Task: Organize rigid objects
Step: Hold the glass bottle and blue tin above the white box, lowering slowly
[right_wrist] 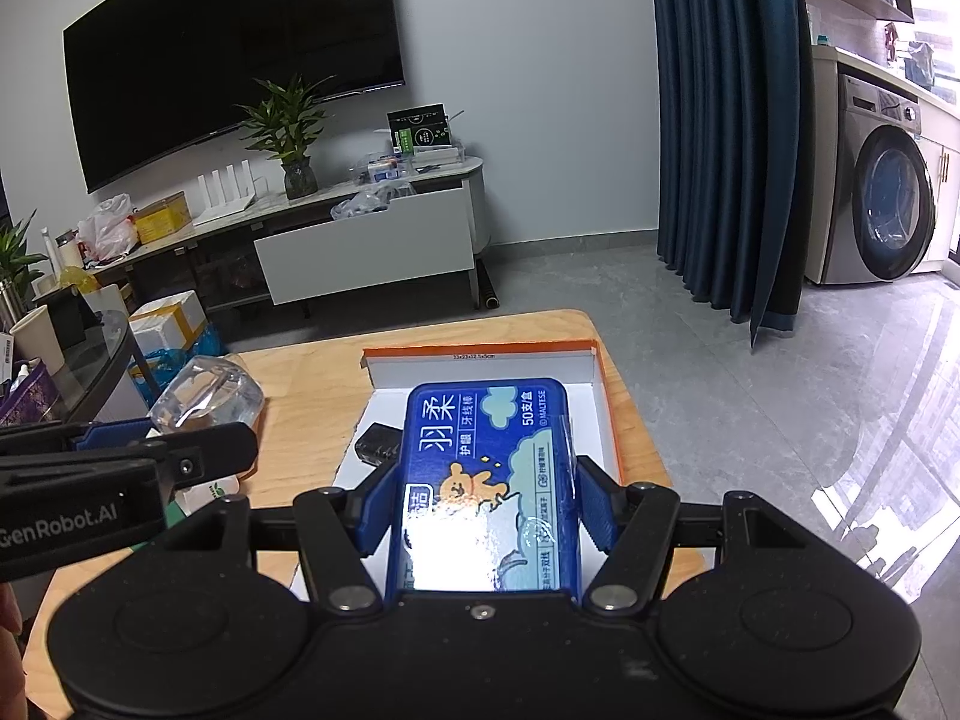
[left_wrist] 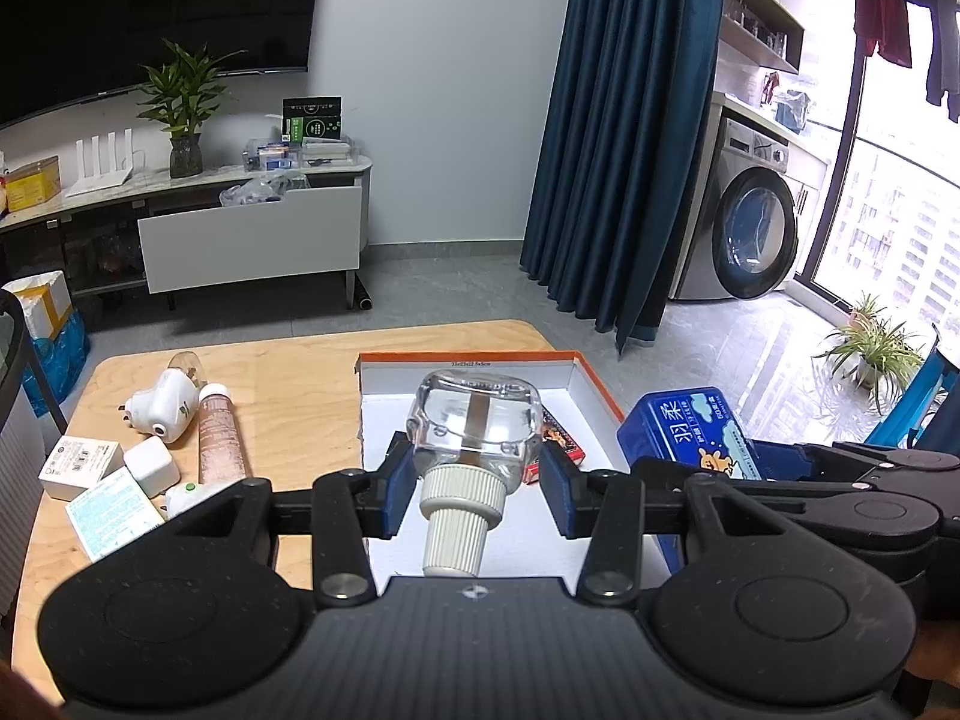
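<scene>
Left gripper (left_wrist: 474,474): jaws narrow, clamped on the clear bottle (left_wrist: 474,420), pads at its shoulder, ribbed cap (left_wrist: 459,516) toward the camera, body pointing out over the tray (left_wrist: 468,363). Right gripper (right_wrist: 487,498): jaws half wide, pressed on the long sides of the blue box (right_wrist: 486,468), also above the tray.

Best lowered one at a time, bottle laid on bare white floor beside the red pack (left_wrist: 561,447), box clear of the black item (right_wrist: 377,443); release only once resting, lest the bottle roll.

Both tilted downward, side by side, close together. More items (left_wrist: 150,444) waiting on the table (left_wrist: 288,396), left of the tray.
</scene>
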A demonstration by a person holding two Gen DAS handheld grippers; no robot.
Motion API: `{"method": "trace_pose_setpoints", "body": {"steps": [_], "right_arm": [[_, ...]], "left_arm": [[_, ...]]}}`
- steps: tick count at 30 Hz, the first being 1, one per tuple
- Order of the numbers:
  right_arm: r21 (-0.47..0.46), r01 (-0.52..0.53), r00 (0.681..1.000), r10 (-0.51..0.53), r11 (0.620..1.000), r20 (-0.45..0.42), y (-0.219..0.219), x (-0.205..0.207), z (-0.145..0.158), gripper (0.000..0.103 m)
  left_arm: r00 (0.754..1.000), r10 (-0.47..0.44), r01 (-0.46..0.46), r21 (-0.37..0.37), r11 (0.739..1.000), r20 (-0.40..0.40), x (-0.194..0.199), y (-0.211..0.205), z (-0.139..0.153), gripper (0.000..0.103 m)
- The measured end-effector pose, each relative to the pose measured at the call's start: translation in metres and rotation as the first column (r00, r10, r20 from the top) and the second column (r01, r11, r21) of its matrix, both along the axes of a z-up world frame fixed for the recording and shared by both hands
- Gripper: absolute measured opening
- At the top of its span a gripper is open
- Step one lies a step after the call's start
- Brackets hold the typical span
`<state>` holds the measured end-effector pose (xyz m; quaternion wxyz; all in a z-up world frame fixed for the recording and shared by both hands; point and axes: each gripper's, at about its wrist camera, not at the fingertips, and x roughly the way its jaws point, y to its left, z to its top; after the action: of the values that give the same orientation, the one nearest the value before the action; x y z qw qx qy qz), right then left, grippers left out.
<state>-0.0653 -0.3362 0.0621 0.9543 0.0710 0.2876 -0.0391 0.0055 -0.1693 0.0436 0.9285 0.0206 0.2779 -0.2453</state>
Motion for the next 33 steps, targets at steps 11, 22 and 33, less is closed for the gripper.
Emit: {"method": "trace_pose_setpoints", "body": {"steps": [11,22,33], "right_arm": [[0.001,-0.004,1.000,0.004,1.000,-0.003,0.0023,0.0012,0.0005,0.074],[0.002,-0.006,1.000,0.006,1.000,-0.012,0.0058,0.0025,-0.0037,0.074],[-0.008,0.003,1.000,-0.003,1.000,-0.029,0.0019,0.0054,-0.0077,0.074]], "left_arm": [[1.000,0.000,0.000,0.001,1.000,0.002,-0.0008,-0.0006,-0.0007,0.046],[1.000,-0.003,0.003,-0.002,1.000,0.002,0.0001,-0.0008,-0.0026,0.046],[1.000,0.008,-0.008,0.000,1.000,-0.019,0.0063,-0.0004,-0.0084,0.046]]}}
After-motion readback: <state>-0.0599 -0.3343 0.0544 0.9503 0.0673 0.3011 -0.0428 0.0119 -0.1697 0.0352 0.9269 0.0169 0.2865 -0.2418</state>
